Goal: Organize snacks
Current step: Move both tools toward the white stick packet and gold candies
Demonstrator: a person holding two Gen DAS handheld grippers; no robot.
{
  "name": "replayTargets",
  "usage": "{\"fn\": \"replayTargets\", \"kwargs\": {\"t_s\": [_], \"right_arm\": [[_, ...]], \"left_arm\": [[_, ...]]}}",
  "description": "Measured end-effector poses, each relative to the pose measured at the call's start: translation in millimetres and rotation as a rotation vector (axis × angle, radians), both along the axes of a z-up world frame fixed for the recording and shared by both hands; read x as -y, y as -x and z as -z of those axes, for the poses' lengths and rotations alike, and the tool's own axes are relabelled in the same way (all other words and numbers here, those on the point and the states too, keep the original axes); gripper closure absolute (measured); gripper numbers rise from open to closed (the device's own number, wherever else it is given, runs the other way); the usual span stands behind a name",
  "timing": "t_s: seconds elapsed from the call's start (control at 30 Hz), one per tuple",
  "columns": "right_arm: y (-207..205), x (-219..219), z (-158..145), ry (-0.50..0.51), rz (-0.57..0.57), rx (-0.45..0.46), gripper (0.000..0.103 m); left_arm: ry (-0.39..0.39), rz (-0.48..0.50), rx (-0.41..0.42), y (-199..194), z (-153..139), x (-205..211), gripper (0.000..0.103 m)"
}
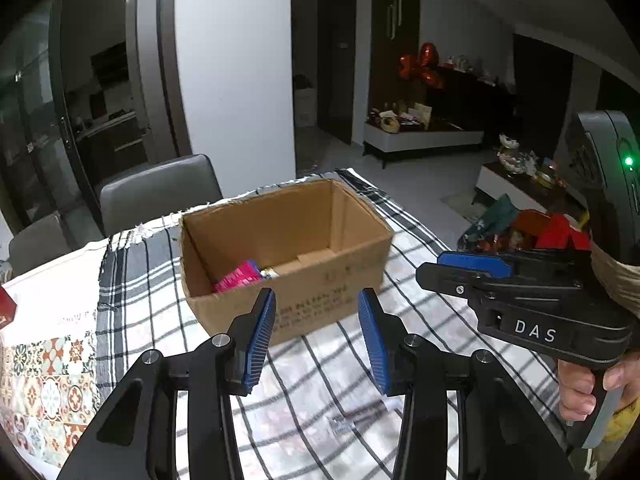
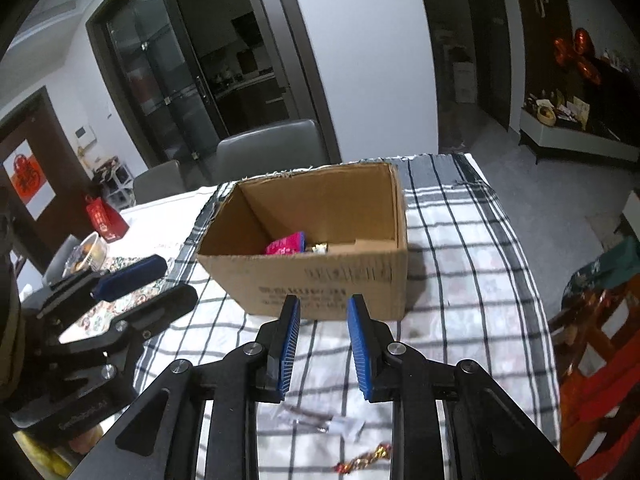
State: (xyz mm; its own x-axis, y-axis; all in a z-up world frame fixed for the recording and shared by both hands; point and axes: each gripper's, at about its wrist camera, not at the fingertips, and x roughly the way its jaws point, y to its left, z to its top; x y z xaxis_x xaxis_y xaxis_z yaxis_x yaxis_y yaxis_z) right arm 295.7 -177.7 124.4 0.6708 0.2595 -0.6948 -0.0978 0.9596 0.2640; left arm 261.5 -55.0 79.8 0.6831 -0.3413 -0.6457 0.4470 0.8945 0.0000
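Inside one box (image 2: 344, 280): one pink packet (image 2: 286, 245); both grippers' fingers (image 1: 262, 326) spread, empty.

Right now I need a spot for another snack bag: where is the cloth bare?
Free: the checked cloth right of the cardboard box, out to the table edge. Also the strip between the box front and both tongs. Crowded: near the cloth's front edge lie a clear wrapper and a gold-red candy; the left side holds a red packet and a bowl.
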Motion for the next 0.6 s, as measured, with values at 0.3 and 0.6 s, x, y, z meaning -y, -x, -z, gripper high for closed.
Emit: {"fn": "replayTargets", "kwargs": {"t_s": [0.3,0.6], "right_arm": [[50,-6,16,0.025,0.018,0.044,0.077],[87,-4,47,0.028,0.048,0.071,0.065]], "left_arm": [[-0.014,0.053,0.046,42,21,2,0.061],[-0.043,0.106,0.056,71,57,7,0.053]]}}
